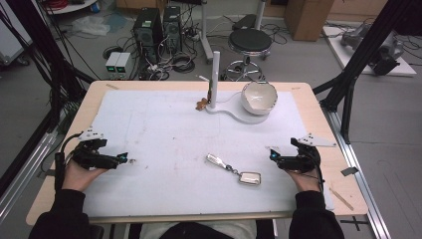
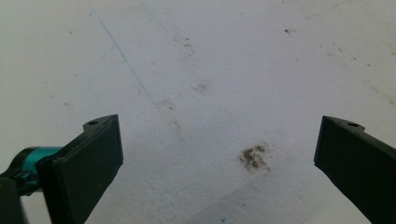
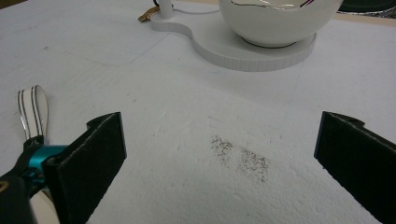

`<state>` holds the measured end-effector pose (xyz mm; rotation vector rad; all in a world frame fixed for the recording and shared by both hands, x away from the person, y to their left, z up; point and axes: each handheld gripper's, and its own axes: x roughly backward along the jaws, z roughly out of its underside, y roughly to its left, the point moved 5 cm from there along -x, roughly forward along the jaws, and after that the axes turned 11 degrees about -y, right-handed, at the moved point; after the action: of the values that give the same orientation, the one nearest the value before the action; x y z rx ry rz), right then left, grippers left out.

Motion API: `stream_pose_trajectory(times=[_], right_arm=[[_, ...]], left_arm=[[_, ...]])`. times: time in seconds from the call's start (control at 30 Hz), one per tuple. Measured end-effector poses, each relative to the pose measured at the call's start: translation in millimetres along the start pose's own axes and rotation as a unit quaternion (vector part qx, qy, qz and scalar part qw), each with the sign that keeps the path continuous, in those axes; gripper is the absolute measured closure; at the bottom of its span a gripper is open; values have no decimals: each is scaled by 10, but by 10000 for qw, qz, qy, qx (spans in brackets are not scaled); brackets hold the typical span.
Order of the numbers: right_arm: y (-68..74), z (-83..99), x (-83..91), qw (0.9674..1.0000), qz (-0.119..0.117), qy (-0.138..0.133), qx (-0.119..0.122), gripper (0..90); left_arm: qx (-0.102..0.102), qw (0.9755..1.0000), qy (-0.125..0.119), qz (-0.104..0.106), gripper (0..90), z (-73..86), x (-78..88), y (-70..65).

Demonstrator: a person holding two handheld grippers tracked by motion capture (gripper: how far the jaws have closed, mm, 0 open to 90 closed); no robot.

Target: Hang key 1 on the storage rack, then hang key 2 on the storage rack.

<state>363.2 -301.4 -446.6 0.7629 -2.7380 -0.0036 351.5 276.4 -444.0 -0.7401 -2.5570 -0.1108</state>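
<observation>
A keychain lies on the white sheet at front centre, with a striped strap loop joined by a clasp to a shiny rectangular tag. My left gripper rests at the sheet's left side, well away from the keychain. Its jaws stand wide apart over bare, stained sheet, so my left gripper is open and empty. My right gripper sits right of the tag. It is my right gripper standing open and empty, and the strap loop lies beyond its left jaw.
A white bowl sits on a curved white base with an upright post at the back centre. A small brown object lies by the post. The bowl and base face the right gripper.
</observation>
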Motion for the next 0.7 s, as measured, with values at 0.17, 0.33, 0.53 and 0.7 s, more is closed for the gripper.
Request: stream_pose_trajectory(times=[0.17, 0.33, 0.53, 0.7], right_arm=[[2, 2, -1, 10000, -3, 14, 3, 12], [5, 5, -6, 10000, -39, 39, -9, 12], [62, -19, -18, 9998, -194, 54, 7, 11], [219, -69, -63, 9990, -423, 116, 101, 12]], left_arm=[[9, 10000, 9, -48, 17, 108, 58, 1], [110, 9999, -73, -75, 17, 203, 114, -14], [165, 9996, -236, -77, 17, 218, 181, -13], [143, 9995, -279, -16, 17, 226, 196, -21]])
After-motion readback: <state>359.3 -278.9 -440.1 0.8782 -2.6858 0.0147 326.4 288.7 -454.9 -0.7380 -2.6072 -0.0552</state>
